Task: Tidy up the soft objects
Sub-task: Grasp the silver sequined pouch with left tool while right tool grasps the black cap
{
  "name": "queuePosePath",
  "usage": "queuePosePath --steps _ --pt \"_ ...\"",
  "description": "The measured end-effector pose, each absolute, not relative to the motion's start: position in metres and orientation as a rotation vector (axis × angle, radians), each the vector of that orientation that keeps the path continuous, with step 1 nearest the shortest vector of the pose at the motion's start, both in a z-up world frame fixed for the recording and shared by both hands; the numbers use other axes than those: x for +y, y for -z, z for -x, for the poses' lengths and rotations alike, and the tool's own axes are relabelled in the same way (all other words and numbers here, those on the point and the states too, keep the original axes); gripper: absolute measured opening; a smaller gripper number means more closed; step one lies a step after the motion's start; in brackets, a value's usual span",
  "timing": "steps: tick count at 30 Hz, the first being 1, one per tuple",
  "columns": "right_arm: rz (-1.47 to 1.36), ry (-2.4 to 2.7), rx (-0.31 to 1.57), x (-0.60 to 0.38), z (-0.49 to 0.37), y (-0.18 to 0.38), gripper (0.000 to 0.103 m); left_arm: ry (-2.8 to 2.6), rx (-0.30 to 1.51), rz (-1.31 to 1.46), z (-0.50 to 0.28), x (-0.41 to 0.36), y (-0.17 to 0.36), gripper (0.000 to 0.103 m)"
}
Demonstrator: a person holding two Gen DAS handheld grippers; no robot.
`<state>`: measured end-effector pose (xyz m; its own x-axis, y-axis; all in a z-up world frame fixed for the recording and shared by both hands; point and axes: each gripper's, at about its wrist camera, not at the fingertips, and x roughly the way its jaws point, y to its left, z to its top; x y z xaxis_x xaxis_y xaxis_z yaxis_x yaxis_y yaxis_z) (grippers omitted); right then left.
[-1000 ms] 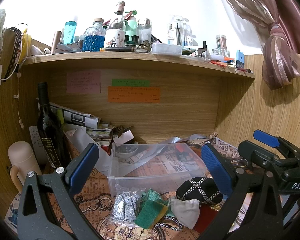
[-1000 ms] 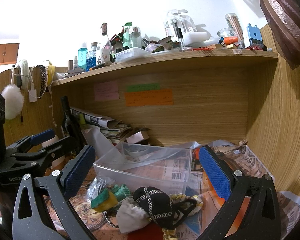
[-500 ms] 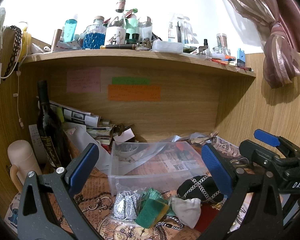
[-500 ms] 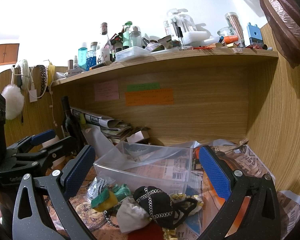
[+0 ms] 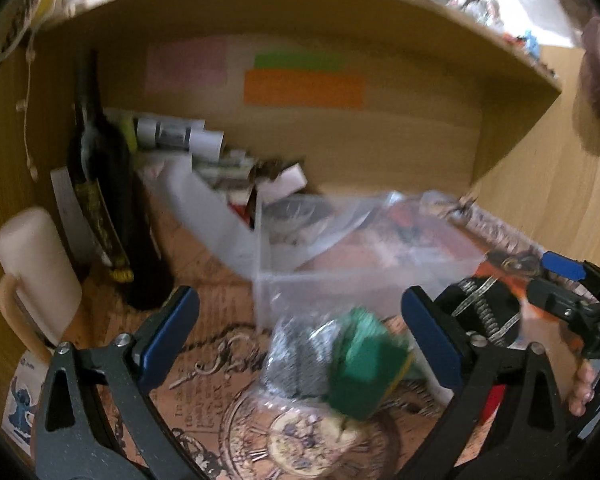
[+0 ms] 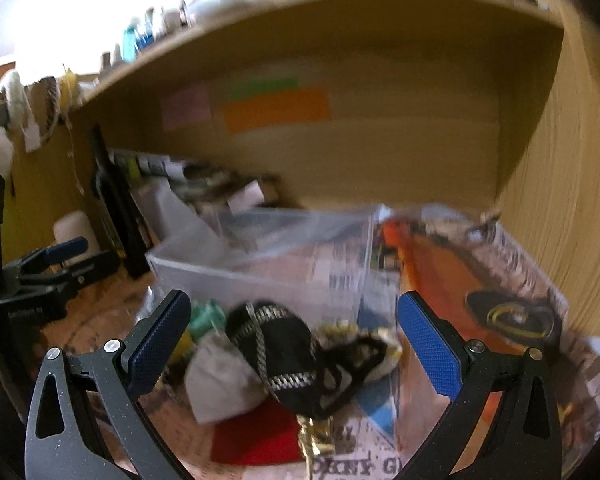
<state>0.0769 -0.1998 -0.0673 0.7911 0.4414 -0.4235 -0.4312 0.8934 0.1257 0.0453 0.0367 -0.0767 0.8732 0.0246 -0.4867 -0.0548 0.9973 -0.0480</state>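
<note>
A pile of soft things lies in front of a clear plastic bin (image 5: 364, 276) (image 6: 260, 276). In the left wrist view a green sponge (image 5: 364, 372) and a bag of silver pads (image 5: 296, 356) lie between the jaws of my open left gripper (image 5: 300, 340). In the right wrist view a black pouch with silver trim (image 6: 276, 348), a grey cloth pouch (image 6: 216, 384) and a red cloth (image 6: 256, 436) lie between the jaws of my open right gripper (image 6: 292, 340). Both grippers are empty. Both views are blurred.
A dark wine bottle (image 5: 108, 200) and a cream mug (image 5: 32, 268) stand at the left. Rolled papers (image 5: 180, 136) lie behind the bin. Wooden walls close in the back and right. A cluttered shelf (image 6: 300, 20) hangs overhead. Newspaper (image 6: 500, 280) covers the desk.
Both grippers have dropped and moved forward toward the pile, so the objects look larger and lie between the jaws. Both stay open.
</note>
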Motion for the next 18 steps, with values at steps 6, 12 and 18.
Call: queuePosePath --steps 6,12,18 --pt "-0.026 -0.501 0.544 -0.202 -0.087 0.088 0.089 -0.033 0.630 0.098 -0.069 0.053 0.106 0.083" --pt "-0.014 -0.541 0.601 -0.193 -0.100 0.099 0.069 0.017 0.718 0.119 -0.087 0.055 0.125 0.082" --pt "-0.013 -0.575 0.659 -0.186 -0.111 0.110 0.038 0.054 0.781 0.120 -0.098 0.052 0.140 0.075"
